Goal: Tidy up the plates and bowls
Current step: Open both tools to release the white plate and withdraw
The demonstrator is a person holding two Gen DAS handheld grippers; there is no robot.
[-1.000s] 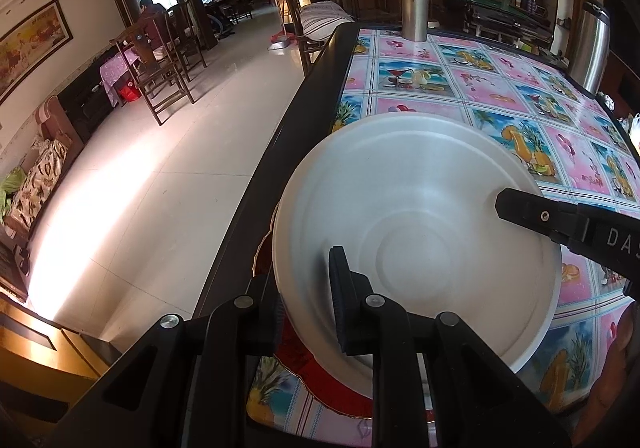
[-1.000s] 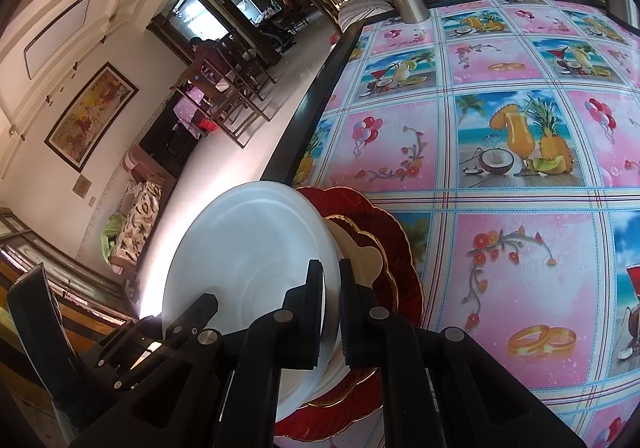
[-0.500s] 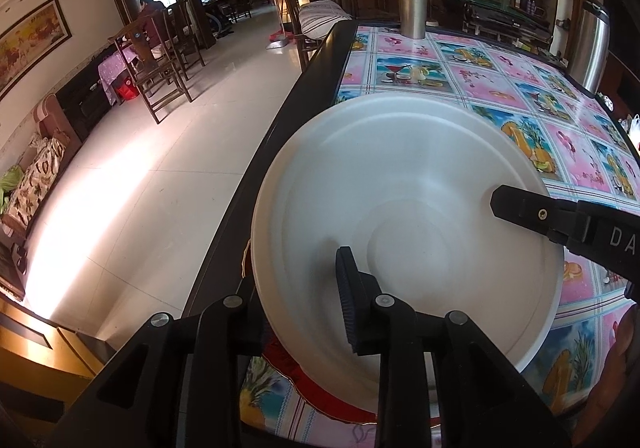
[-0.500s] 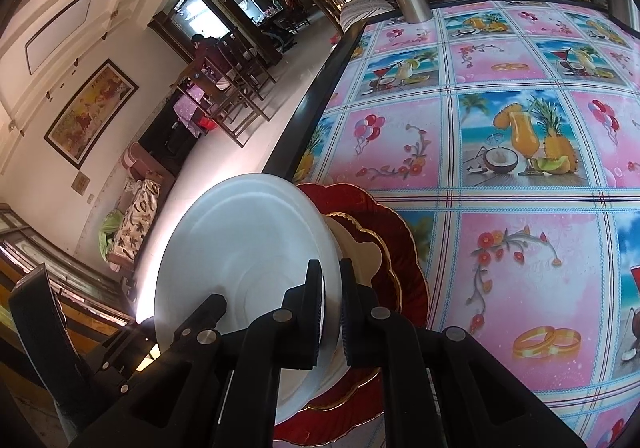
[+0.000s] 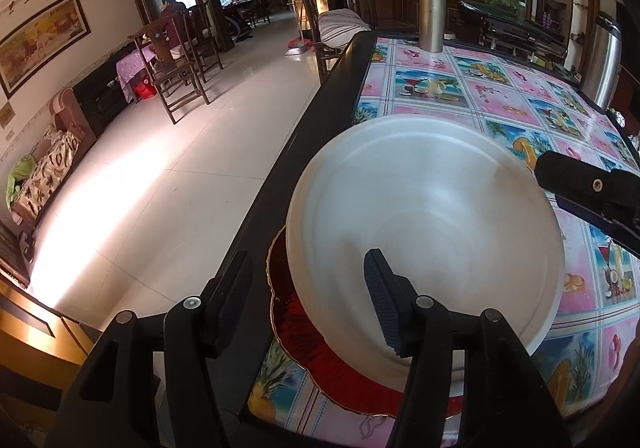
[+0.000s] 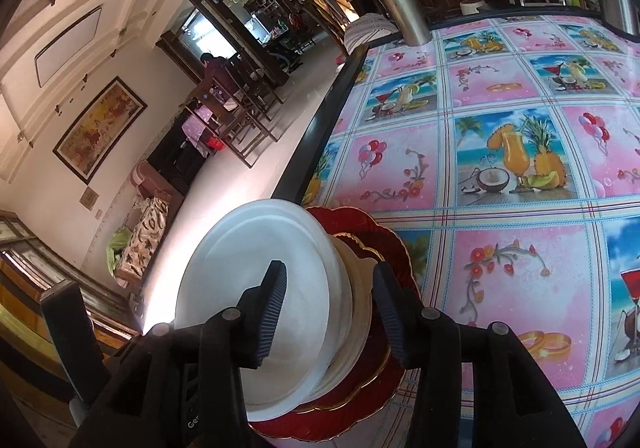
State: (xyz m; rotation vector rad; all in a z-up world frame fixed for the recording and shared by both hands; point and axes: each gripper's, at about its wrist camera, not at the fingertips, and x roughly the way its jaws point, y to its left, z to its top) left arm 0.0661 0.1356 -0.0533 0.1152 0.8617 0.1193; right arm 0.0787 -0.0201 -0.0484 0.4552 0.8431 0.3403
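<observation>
A large white bowl (image 5: pixel 432 232) rests on a red gold-rimmed plate (image 5: pixel 304 340) at the table's near left edge. In the right wrist view the white bowl (image 6: pixel 280 288) sits on a cream bowl or plate (image 6: pixel 360 296) stacked on the red plate (image 6: pixel 360 388). My left gripper (image 5: pixel 308 300) is open, its fingers straddling the bowl's near rim without gripping. My right gripper (image 6: pixel 328 312) is open, fingers on either side of the bowl's rim. The right gripper's finger also shows in the left wrist view (image 5: pixel 580 184).
The table has a colourful patterned cloth (image 6: pixel 500 128) and a dark edge (image 5: pixel 320 128) close to the stack. A steel flask (image 5: pixel 432 16) stands at the far end, a steel bin (image 5: pixel 604 56) at the right. Chairs and floor lie to the left.
Both grippers have opened and let go of the white bowl, which has settled onto the stack on the red plate.
</observation>
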